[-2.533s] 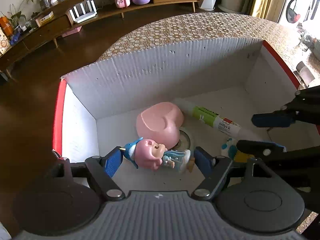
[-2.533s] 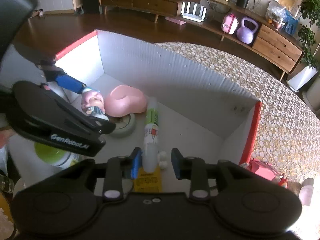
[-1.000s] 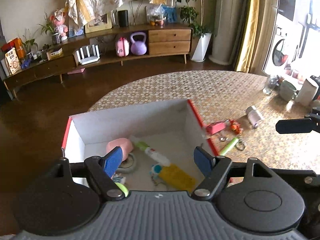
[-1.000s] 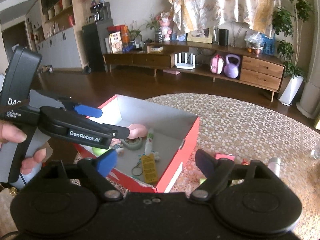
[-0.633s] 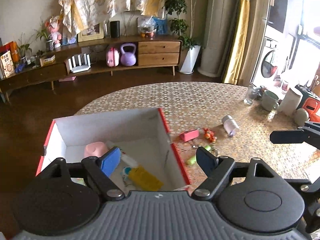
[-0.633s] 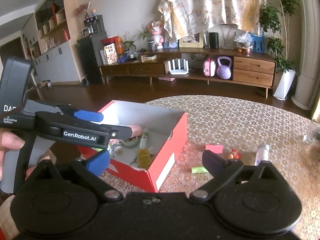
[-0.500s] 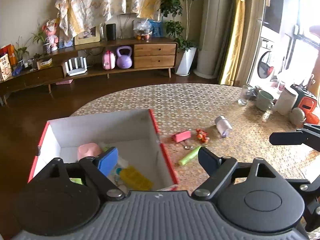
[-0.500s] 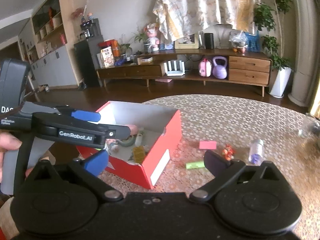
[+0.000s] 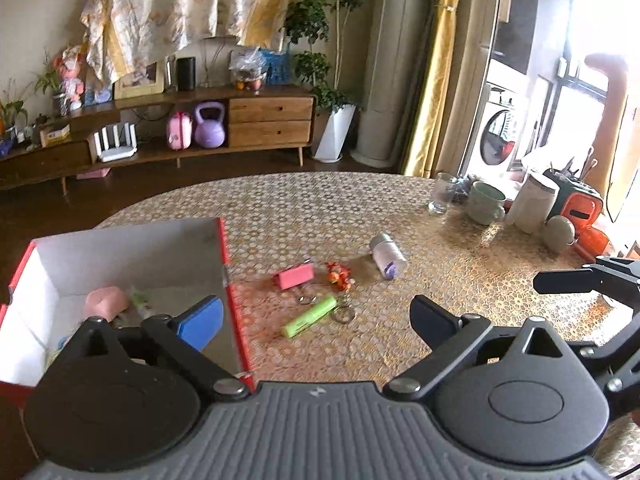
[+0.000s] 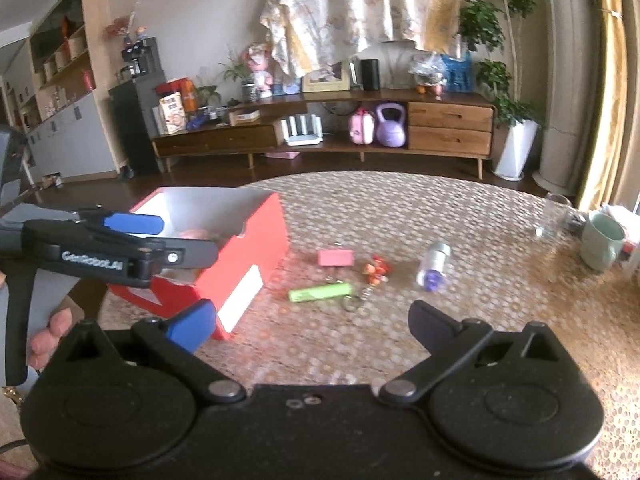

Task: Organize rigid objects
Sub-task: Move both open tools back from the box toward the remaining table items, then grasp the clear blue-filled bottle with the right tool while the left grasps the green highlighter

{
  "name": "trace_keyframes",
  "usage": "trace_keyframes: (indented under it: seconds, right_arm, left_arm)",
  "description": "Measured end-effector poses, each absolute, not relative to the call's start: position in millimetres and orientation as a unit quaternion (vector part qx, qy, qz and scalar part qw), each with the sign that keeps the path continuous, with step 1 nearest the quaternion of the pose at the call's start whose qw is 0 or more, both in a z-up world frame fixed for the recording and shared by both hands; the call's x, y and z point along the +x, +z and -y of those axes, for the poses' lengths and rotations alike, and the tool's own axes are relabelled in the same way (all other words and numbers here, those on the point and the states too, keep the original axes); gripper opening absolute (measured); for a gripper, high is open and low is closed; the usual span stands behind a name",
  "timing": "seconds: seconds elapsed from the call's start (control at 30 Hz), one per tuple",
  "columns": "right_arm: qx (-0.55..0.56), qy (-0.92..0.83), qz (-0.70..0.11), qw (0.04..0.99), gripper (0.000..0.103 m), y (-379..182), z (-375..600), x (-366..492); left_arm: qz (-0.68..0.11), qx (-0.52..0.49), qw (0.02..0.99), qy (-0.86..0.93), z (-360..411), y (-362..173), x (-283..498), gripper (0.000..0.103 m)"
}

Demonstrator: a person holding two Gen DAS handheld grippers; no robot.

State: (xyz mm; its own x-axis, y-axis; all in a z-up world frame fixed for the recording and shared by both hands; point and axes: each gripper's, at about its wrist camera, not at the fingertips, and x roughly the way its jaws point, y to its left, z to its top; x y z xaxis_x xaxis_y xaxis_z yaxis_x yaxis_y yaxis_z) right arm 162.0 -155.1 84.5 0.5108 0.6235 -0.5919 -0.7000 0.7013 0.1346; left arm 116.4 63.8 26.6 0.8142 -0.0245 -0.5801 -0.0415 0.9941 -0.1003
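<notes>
Both claws empty, left claw (image 9: 316, 318) opening, right claw (image 10: 310, 324) wide apart, hand (image 10: 50, 336) only in right view

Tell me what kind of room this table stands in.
Most likely a home living room: a long wooden sideboard with a framed picture, a potted plant, and a washing machine in the adjoining area.
</notes>
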Motion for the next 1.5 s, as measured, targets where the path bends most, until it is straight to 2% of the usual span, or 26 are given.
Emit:
trace_keyframes:
  seconds: [0.77, 1.1, 1.3, 1.43, 1.5]
  right_arm:
    - [-0.072, 0.313, -0.342, 0.883, 0.102, 38, 167, 262]
    - [-0.081, 0.308, -0.369, 0.873, 0.096, 9, 148, 308]
    - [-0.082, 0.305, -0.387, 0.866, 0.086, -5, 138, 332]
    - [-0.085, 0.305, -0.395, 0.862, 0.081, -15, 130, 342]
    - [-0.089, 0.304, -0.397, 0.861, 0.080, -19, 127, 346]
  left_arm:
    - [-0.330, -0.022, 0.944, 0.010, -24, -52, 203, 0.100]
    - [-0.345, -0.024, 0.938, 0.033, -13, -80, 238, 0.099]
    - [-0.360, -0.042, 0.931, 0.045, -22, -98, 252, 0.084]
    - [-0.365, -0.049, 0.928, 0.053, -31, -107, 255, 0.070]
    - [-0.369, -0.047, 0.926, 0.056, -34, -110, 257, 0.067]
